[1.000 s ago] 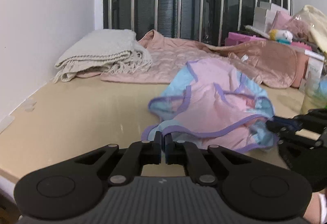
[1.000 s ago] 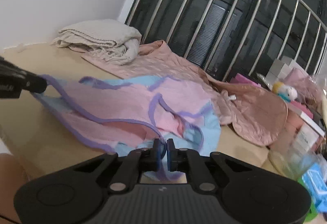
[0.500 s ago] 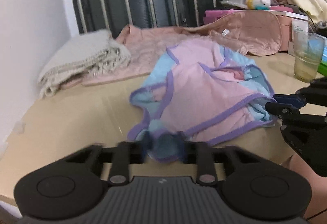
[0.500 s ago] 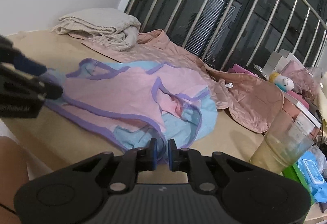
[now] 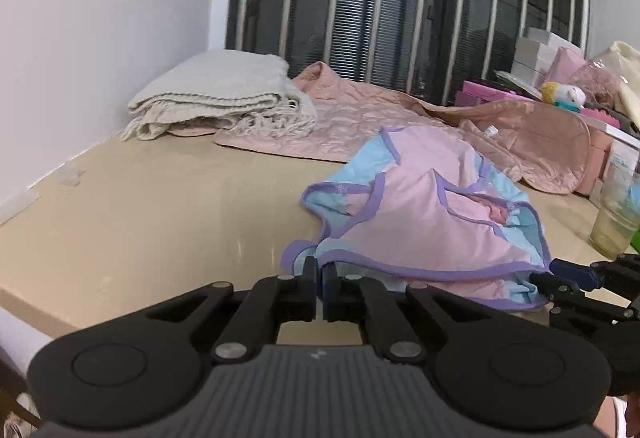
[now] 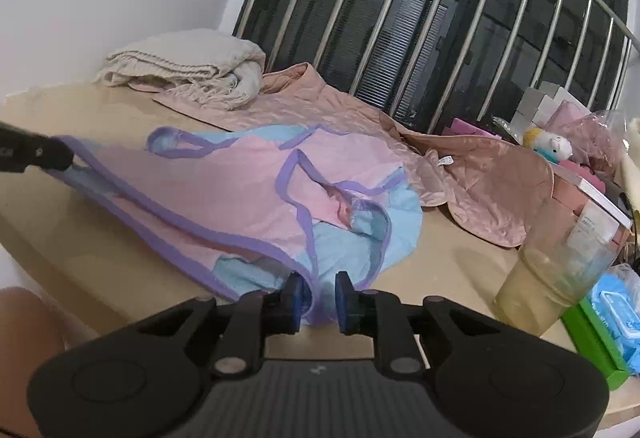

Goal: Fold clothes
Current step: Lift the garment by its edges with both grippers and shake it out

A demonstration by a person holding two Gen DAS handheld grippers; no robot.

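Note:
A pink and light-blue garment with purple trim [image 5: 432, 222] lies crumpled on the beige table [image 5: 140, 218]. My left gripper [image 5: 320, 272] is shut on its near-left purple hem. In the right wrist view that gripper [image 6: 60, 162] shows at the left edge, pulling the hem [image 6: 168, 214] taut. My right gripper [image 6: 319, 298] sits at the garment's [image 6: 224, 194] near-right corner. Its jaws are opening, and the blue fabric with purple hem hangs loosely between them without being pressed. The left wrist view catches the right gripper [image 5: 548, 278] at the garment's right edge.
A folded cream blanket [image 5: 216, 94] and a pink quilted garment [image 5: 360, 118] lie at the back by the barred window. On the right stand a plastic cup [image 6: 552, 274], a green and blue wipes pack [image 6: 612, 318], boxes and a plush toy [image 6: 552, 146].
The right gripper's jaws have spread from shut on the hem to apart. The left gripper swung aside and back, still holding its corner. The garment has settled lower on the table.

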